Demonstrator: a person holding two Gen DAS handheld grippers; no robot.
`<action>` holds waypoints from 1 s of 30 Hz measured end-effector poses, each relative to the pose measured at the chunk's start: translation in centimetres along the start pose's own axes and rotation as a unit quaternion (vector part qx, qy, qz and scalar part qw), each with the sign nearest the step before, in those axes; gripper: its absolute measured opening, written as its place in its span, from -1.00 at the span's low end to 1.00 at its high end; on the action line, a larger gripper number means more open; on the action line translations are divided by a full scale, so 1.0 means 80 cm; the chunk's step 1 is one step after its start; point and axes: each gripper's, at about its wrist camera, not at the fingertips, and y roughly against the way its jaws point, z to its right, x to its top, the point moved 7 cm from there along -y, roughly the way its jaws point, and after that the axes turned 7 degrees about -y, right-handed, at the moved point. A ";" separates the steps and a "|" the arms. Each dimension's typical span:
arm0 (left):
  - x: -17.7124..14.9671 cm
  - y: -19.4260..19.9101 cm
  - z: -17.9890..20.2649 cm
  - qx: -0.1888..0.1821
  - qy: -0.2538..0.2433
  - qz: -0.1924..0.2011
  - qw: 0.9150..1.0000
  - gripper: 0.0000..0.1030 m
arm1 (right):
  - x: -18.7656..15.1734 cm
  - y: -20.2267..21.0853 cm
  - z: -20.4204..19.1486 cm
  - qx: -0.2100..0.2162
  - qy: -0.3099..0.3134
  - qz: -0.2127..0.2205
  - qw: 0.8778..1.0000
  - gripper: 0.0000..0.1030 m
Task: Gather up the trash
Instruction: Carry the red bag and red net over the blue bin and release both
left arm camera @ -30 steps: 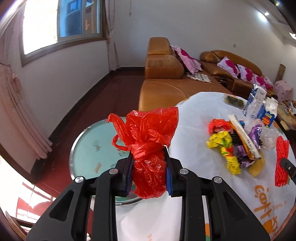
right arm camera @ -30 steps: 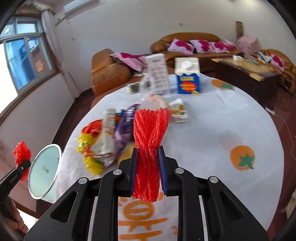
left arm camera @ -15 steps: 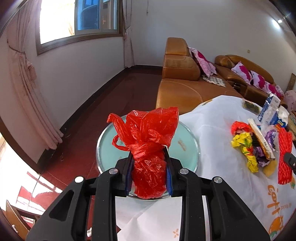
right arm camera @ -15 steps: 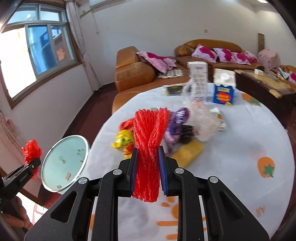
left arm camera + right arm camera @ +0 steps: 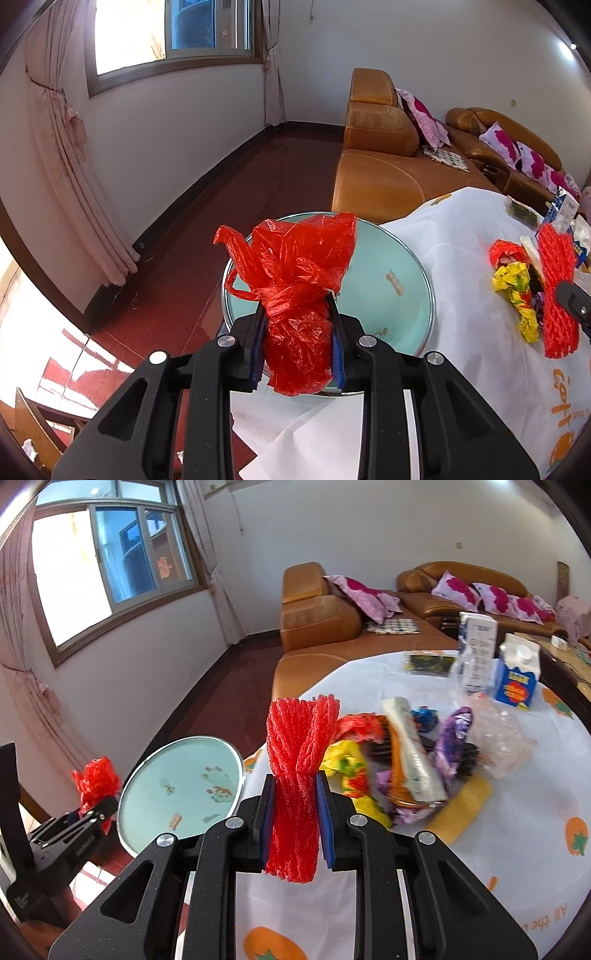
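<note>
movement toward the round glass side table (image 5: 402,266) is seen in the left wrist view: a second ago the table was partly hidden and lower in the picture, and now its whole pale-green top is shown behind the red plastic bag (image 5: 295,291). the bag is pinched at its knotted neck by the left gripper (image 5: 297,343), whose fingers are nearly closed on it, as before. the worktop (image 5: 454,258) with its white cloth has slid to the right edge of the picture, and the pile of wrappers (image 5: 517,291) with it. it is judged that the bag is being carried away from the worktop edge, perhaps to be opened for the trash. open red floor is found to the left of the glass table, and the sofa (image 5: 376,177) stands behind it.

in the right wrist view, the red foam net (image 5: 297,771) is held upright between the almost closed fingers of the right gripper (image 5: 293,823); this grip is unchanged. the view has been turned to the left, so that the glass table and the left gripper with the bag are now well inside the picture. the wrappers (image 5: 402,764) and the cartons (image 5: 517,675) are left on the worktop, so most of the collecting is judged not yet done. the worktop edge lies just beside the glass table, and little room is left between them.
</note>
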 end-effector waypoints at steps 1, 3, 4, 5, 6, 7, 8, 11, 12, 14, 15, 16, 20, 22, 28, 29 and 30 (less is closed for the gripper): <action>0.000 -0.001 0.000 0.001 0.000 -0.001 1.000 -0.46 | -0.001 -0.004 -0.005 0.003 0.002 -0.004 1.000 -0.57; -0.002 -0.005 -0.005 0.004 0.003 -0.006 1.000 -0.46 | -0.004 -0.010 -0.011 0.006 0.006 -0.009 1.000 -0.57; 0.000 -0.007 -0.005 0.005 0.004 -0.008 1.000 -0.46 | -0.005 -0.013 -0.015 0.007 0.008 -0.011 1.000 -0.57; -0.001 -0.010 -0.007 0.007 0.005 -0.011 1.000 -0.46 | -0.005 -0.017 -0.019 0.008 0.011 -0.014 1.000 -0.57; -0.002 -0.012 -0.008 0.008 0.005 -0.013 1.000 -0.46 | -0.006 -0.020 -0.022 0.010 0.013 -0.017 1.000 -0.57; -0.003 -0.013 -0.010 0.009 0.005 -0.014 1.000 -0.46 | -0.007 -0.024 -0.025 0.012 0.014 -0.021 1.000 -0.57; -0.003 -0.015 -0.011 0.011 0.005 -0.016 1.000 -0.46 | -0.008 -0.028 -0.027 0.013 0.014 -0.024 1.000 -0.57; -0.005 -0.021 -0.015 0.016 0.007 -0.023 1.000 -0.46 | -0.010 -0.037 -0.035 0.017 0.017 -0.033 0.999 -0.57; -0.006 -0.024 -0.016 0.016 0.008 -0.025 1.000 -0.46 | -0.011 -0.040 -0.038 0.018 0.018 -0.035 0.999 -0.57; -0.007 -0.028 -0.016 0.017 0.008 -0.030 0.999 -0.46 | -0.010 -0.047 -0.044 0.020 0.021 -0.039 0.999 -0.57; -0.007 -0.030 -0.015 0.018 0.007 -0.032 0.999 -0.46 | -0.010 -0.051 -0.048 0.022 0.023 -0.042 0.999 -0.57; -0.007 -0.032 -0.015 0.019 0.007 -0.034 0.999 -0.46 | -0.011 -0.055 -0.053 0.025 0.023 -0.046 0.998 -0.57; -0.009 -0.038 -0.016 0.020 0.007 -0.040 0.999 -0.46 | -0.013 -0.071 -0.064 0.028 0.027 -0.058 0.998 -0.57; -0.008 -0.040 -0.016 0.022 0.005 -0.043 0.999 -0.45 | -0.016 -0.077 -0.071 0.030 0.030 -0.064 0.997 -0.57; -0.008 -0.049 -0.022 0.029 0.008 -0.051 0.998 -0.45 | -0.024 -0.101 -0.085 0.032 0.041 -0.087 0.995 -0.57; -0.008 -0.052 -0.023 0.030 0.007 -0.054 0.998 -0.45 | -0.025 -0.105 -0.086 0.032 0.042 -0.090 0.995 -0.57; -0.008 -0.054 -0.024 0.030 0.008 -0.056 0.998 -0.45 | -0.026 -0.107 -0.088 0.032 0.044 -0.092 0.994 -0.57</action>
